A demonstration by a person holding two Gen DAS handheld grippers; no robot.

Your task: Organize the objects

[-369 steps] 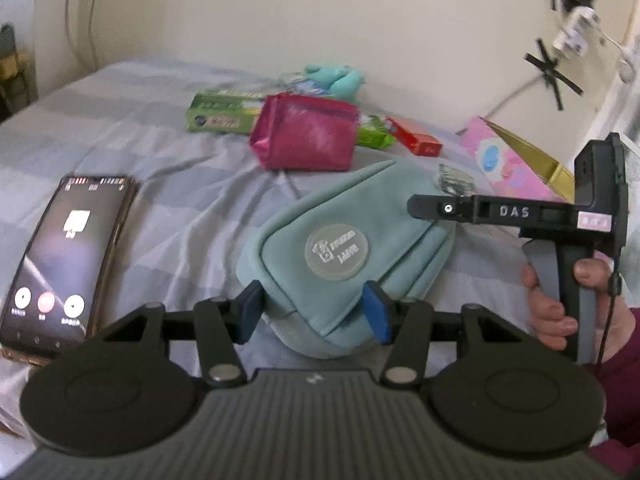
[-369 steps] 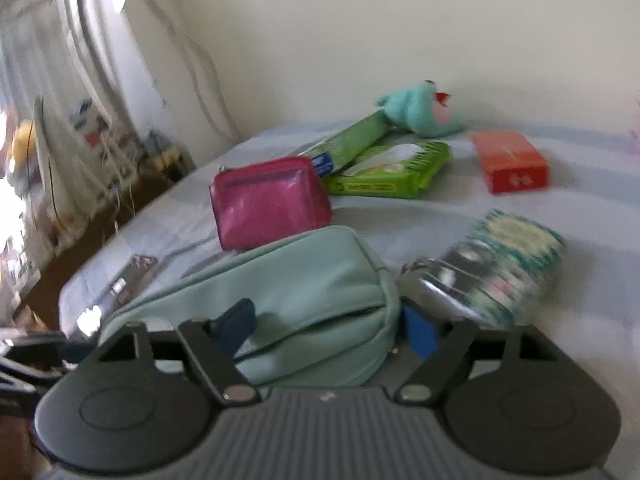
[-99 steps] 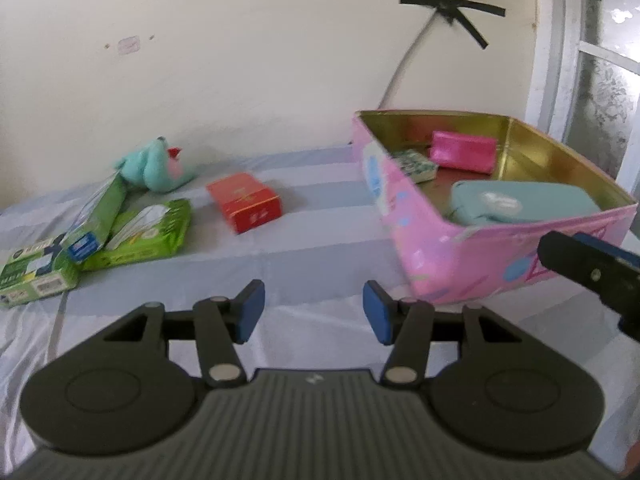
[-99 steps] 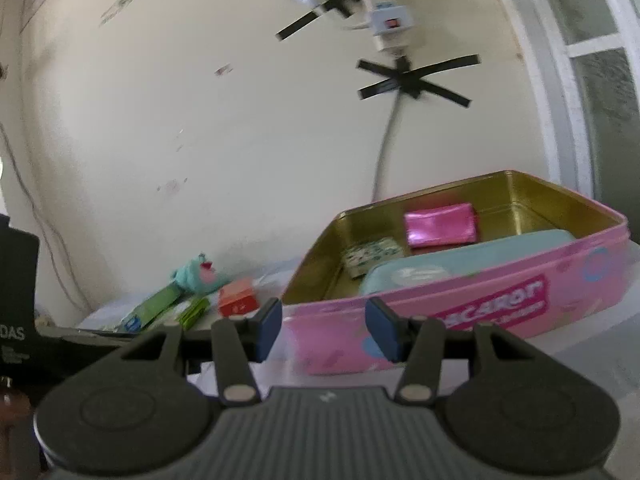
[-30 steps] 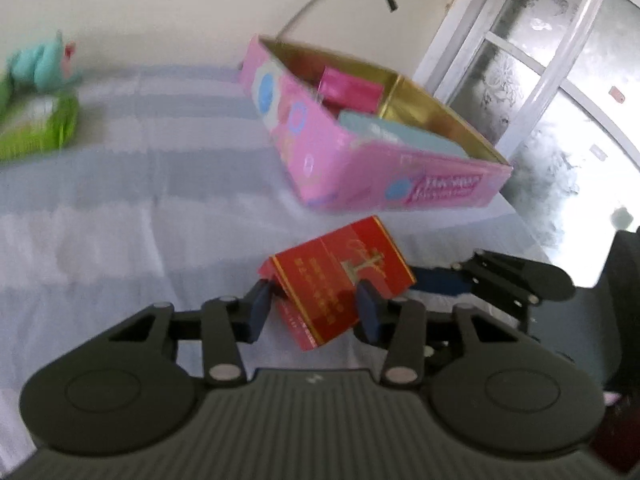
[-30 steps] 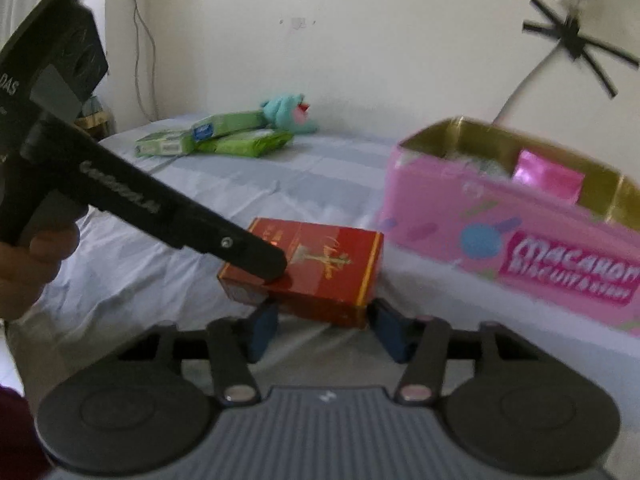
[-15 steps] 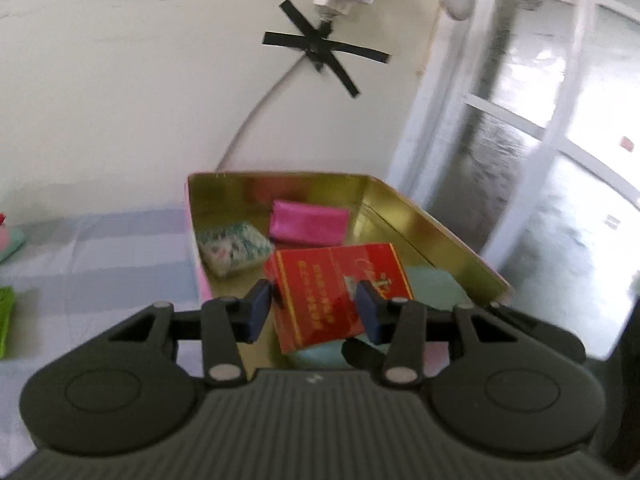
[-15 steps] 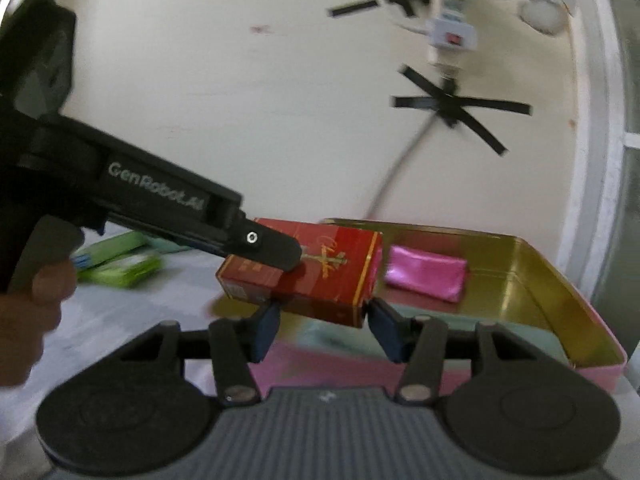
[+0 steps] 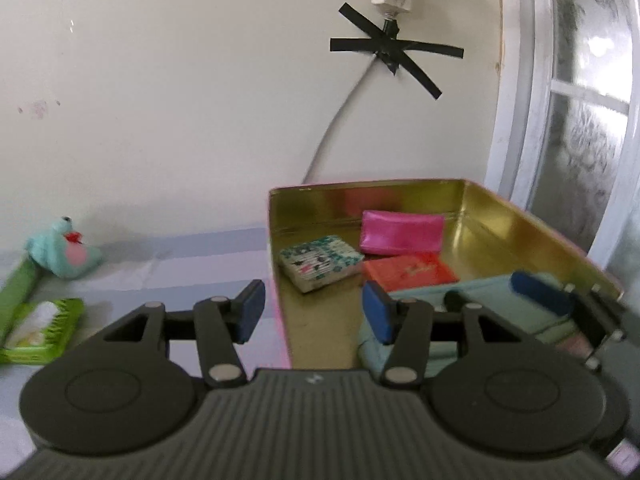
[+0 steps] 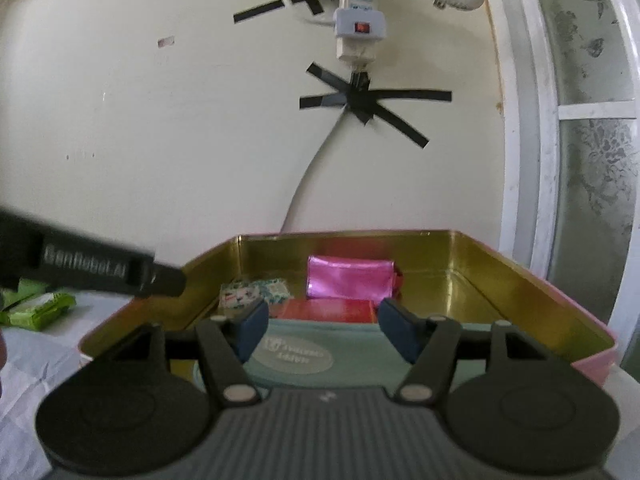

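The pink tin [image 9: 280,312] with a gold inside [image 10: 520,280] holds a red box [image 9: 410,271] [image 10: 328,309], a pink pouch [image 9: 402,232] [image 10: 350,278], a patterned tissue pack [image 9: 320,262] [image 10: 252,290] and a teal bag [image 9: 460,304] [image 10: 304,350]. My left gripper [image 9: 314,310] is open and empty over the tin's near left wall. My right gripper [image 10: 322,330] is open and empty above the teal bag; its fingers [image 9: 536,290] show in the left wrist view.
A teal plush toy [image 9: 64,250], a green wipes pack [image 9: 40,326] [image 10: 40,310] and a green box [image 9: 16,292] lie on the striped bed sheet at left. A wall with a taped power strip [image 10: 360,28] stands behind the tin; a window frame [image 9: 520,100] is at right.
Both grippers have opened and let go of the red box. It now lies inside the tin next to the pink pouch.
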